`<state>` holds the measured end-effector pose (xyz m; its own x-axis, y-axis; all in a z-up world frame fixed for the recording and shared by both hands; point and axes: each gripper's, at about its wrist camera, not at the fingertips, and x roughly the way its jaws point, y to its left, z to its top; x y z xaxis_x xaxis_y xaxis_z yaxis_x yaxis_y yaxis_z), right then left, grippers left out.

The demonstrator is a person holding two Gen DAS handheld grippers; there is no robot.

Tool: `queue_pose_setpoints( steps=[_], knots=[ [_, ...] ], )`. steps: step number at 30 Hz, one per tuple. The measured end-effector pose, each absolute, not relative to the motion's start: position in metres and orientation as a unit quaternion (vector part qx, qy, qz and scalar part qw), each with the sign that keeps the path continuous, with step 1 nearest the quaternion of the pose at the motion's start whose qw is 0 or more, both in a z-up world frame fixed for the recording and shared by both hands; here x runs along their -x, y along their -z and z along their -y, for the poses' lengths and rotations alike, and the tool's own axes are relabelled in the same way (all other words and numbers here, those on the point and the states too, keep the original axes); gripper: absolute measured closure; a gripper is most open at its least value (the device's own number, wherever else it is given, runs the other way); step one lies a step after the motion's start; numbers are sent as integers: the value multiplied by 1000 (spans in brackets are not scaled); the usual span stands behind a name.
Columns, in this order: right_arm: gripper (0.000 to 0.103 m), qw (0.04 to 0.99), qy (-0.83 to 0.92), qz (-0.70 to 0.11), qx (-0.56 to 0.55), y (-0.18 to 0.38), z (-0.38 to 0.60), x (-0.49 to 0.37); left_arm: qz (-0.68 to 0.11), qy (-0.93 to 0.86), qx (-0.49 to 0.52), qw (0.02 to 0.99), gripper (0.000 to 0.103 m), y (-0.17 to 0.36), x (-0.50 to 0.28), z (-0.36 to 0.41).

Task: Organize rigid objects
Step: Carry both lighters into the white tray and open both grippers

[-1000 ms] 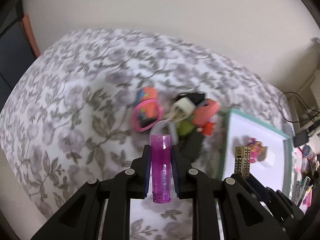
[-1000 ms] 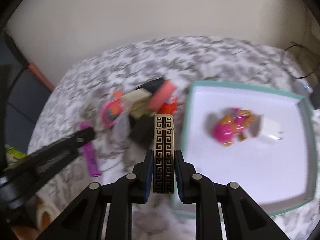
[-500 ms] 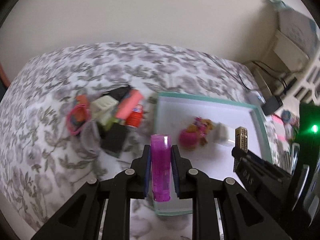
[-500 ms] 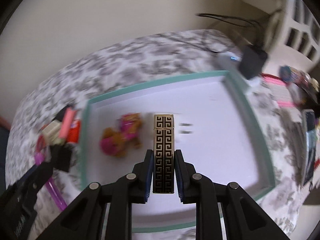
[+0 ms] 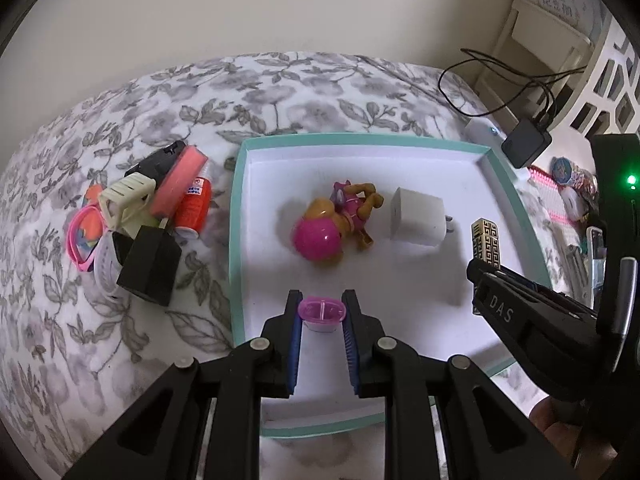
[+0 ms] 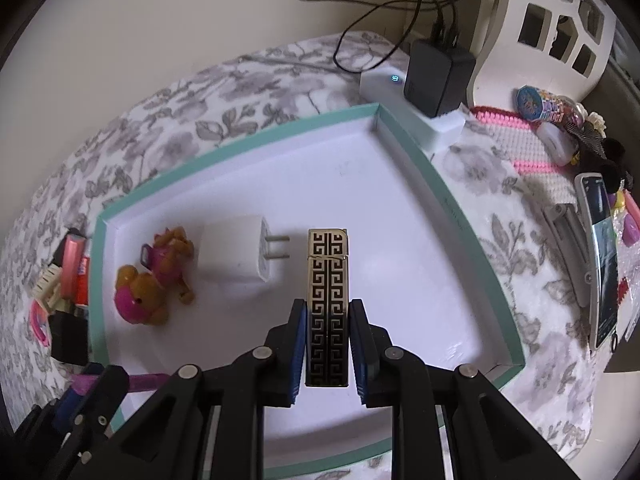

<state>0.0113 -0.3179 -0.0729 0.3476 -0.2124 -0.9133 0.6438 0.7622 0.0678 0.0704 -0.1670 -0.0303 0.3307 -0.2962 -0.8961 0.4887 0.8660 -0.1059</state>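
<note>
Both hand-held grippers have swung over from the pile of odds and ends to above the teal-rimmed tray (image 5: pixel 236 216) since a second ago, so that tray is my landmark for everything. It sits on a surface covered with a grey floral cloth (image 5: pixel 168 92).

Left hand-held gripper (image 5: pixel 322 316) is clamped on a purple lighter (image 5: pixel 321 311), seen end-on now, over the tray's near part just inside its left rim. Right hand-held gripper (image 6: pixel 328 320) is clenched around a gold and black patterned lighter (image 6: pixel 327 280), hanging over the middle of the tray's white floor; from the left camera that one shows up towards the tray's right side (image 5: pixel 485 240).

Lying inside the tray already: a pink and orange toy dog (image 5: pixel 332 226) and a white plug charger (image 5: pixel 418 220) right beside it, near but apparently not touching.

Outside the tray's left rim there's the leftover heap: black cube (image 5: pixel 150 266), orange-red bottle (image 5: pixel 194 206), pink block (image 5: pixel 178 182), cream clip (image 5: pixel 126 204), pink ring thing (image 5: pixel 82 236), all jumbled together. Beyond the tray's far right corner a black power adapter (image 6: pixel 438 80) sits on a white box with cables running off.
</note>
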Motion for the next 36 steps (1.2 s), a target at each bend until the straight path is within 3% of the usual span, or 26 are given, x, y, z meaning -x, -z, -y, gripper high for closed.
queue_pose_setpoints(
  steps=[8,10,12,18,23,25,27,30,33,36],
  knots=[
    [80,786,268,-513,-218,81,317,-11,-532,238,-92,807,80,34,-73,166],
    [80,788,270,-510,-216,79,316,-11,-532,236,-85,809,74,32,-75,163],
    [80,791,270,-504,-216,76,316,-11,-529,233,-74,812,59,29,-76,160],
    [80,803,265,-493,-203,68,310,-15,-510,205,-40,835,37,16,-84,143],
    [78,811,258,-491,-186,67,301,-19,-503,165,-9,848,26,12,-96,120],
    [73,816,255,-487,-177,65,296,-22,-501,147,-2,853,20,13,-101,110],
    [55,822,247,-484,-172,63,293,-24,-499,129,6,857,18,13,-106,99],
    [51,832,234,-474,-165,58,285,-26,-497,105,23,861,11,14,-112,84],
    [39,842,222,-466,-156,53,277,-28,-493,80,32,866,9,14,-118,70],
    [36,849,206,-462,-151,51,269,-31,-493,55,41,867,7,15,-124,54]
  ],
)
